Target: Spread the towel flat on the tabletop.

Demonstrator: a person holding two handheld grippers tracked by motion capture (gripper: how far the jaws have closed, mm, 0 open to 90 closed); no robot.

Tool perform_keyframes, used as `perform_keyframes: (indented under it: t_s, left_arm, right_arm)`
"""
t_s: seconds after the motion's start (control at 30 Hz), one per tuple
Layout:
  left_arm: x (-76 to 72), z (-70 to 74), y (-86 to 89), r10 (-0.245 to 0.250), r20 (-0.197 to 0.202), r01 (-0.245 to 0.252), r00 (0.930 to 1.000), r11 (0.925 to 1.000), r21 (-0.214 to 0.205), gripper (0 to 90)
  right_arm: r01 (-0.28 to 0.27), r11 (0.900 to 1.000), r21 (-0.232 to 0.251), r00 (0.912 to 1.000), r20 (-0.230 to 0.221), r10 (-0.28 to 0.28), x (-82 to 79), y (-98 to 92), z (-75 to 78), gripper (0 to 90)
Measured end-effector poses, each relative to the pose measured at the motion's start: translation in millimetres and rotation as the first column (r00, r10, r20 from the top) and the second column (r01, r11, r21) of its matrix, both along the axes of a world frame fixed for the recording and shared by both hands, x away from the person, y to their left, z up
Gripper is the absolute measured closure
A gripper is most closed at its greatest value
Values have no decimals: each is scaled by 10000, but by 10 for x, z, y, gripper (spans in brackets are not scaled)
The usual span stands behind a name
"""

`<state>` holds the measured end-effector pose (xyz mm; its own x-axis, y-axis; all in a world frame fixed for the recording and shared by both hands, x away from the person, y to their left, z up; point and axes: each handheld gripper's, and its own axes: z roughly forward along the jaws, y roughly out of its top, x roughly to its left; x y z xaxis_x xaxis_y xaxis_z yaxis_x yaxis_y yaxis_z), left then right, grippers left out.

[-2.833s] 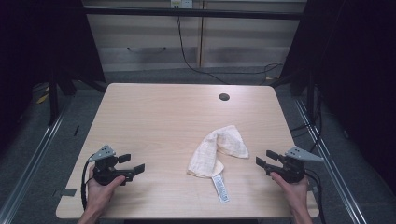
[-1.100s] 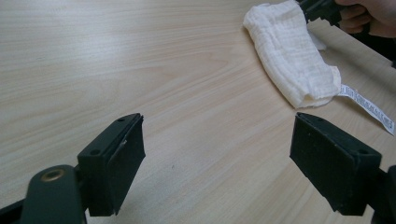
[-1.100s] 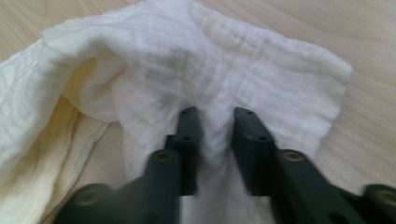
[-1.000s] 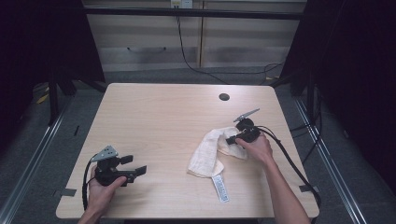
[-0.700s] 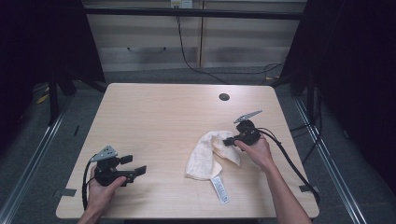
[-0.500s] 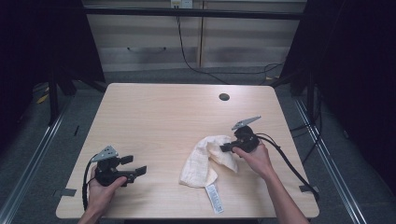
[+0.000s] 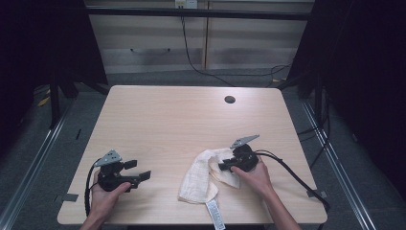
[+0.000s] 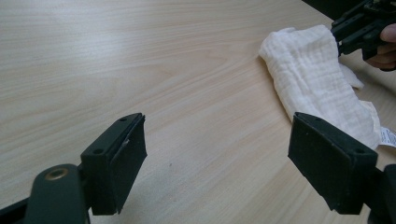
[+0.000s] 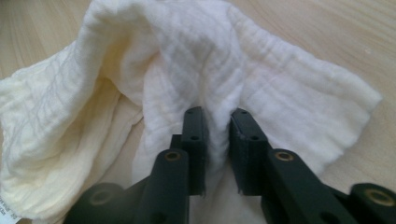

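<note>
My right gripper (image 9: pixel 217 119) has just been opening, cloth (image 9: pixel 196 70) still bunched between its jaws. Folds hide the cloth's underside; it's white, crumpled, tag out

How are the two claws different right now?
The left claw has its jaws spread wide over bare table; the right claw has its jaws close together, with a fold of the white cloth between them. The left one sits away from the cloth; the right one is on it. Both are black and each is held in a hand.
</note>
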<state>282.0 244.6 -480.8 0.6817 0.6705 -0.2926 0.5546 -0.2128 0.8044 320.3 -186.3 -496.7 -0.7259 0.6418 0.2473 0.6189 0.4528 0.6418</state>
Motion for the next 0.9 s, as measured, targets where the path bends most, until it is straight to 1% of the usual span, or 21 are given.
perform_keyframes:
  t_s: [0.03,0.13,0.17,0.2,0.27,0.33,0.37,0.4,0.43,0.47,0.5,0.53,0.57,0.6,0.63,0.67,0.7,0.73,0.8,0.87,0.9]
  left_arm:
    - [1,-1,1,5,-7,-5,10000,10000,3,188]
    - [1,0,4,16,-15,-16,10000,10000,-14,188]
    - [0,1,5,15,-15,-15,10000,10000,-17,188]
    - [-1,2,7,12,-19,-12,10000,10000,-22,189]
    - [-2,3,9,21,-15,-21,10000,10000,-6,188]
    - [-1,2,5,18,-27,-18,10000,10000,-24,188]
    - [-1,0,4,17,-28,-17,10000,10000,-22,188]
    - [0,-1,2,28,-27,-28,10000,10000,-13,188]
    - [0,-1,2,28,-27,-28,10000,10000,-13,188]
    - [2,-1,1,52,-37,-52,10000,10000,0,188]
    - [2,-1,1,52,-37,-52,10000,10000,0,189]
    - [4,-1,3,73,-33,-73,10000,10000,-8,189]
    - [3,0,5,95,-47,-95,9999,10000,-8,188]
    - [3,1,8,112,-34,-112,9999,9999,-7,188]
    - [2,2,10,123,-27,-123,9999,9999,-17,188]
    - [2,2,11,127,-32,-127,9999,9999,-18,188]
    - [4,1,11,134,-38,-134,9999,9999,-15,188]
    - [5,1,11,123,-43,-123,9999,9999,-17,189]
    - [0,4,10,96,-16,-96,10000,10000,-25,189]
    - [-2,6,12,63,-13,-63,10000,10000,-38,188]
    - [-1,6,11,69,-14,-69,10000,10000,-31,189]
  right_arm:
    - [47,10000,14,10000,42,-48,-3,-8,15,627]
    - [108,9999,117,9995,281,-111,-11,-50,59,550]
    - [108,9999,117,9995,281,-111,-11,-50,59,550]
    - [412,9974,587,9984,370,-435,-32,-150,107,520]
    - [456,9966,687,9977,472,-489,-40,-194,118,512]
    - [807,9942,712,9941,669,-855,-90,-338,162,485]
    - [928,9938,615,9918,822,-977,-117,-408,180,485]
    - [1120,9918,614,9881,988,-1177,-182,-517,204,486]
    - [1119,9916,649,9871,1077,-1184,-225,-564,210,487]
    - [1189,9909,625,9865,1062,-1250,-274,-596,210,487]
    - [1189,9909,625,9865,1062,-1250,-274,-596,210,487]
    - [1141,9920,536,9874,1041,-1192,-327,-617,204,499]
    - [948,9943,493,9893,1063,-996,-460,-644,173,535]
    - [948,9943,493,9893,1063,-996,-460,-644,173,535]
    - [886,9942,609,9899,1057,-947,-525,-653,160,575]
    - [727,9939,827,9905,1105,-817,-634,-659,131,659]
    - [727,9939,827,9905,1105,-817,-634,-659,131,659]
    - [435,9964,732,9922,1133,-516,-730,-626,108,691]
    - [381,9974,612,9919,1191,-452,-767,-608,92,706]
    - [291,9981,538,9923,1187,-353,-791,-571,40,725]
    - [210,9987,463,9913,1290,-269,-790,-548,19,724]
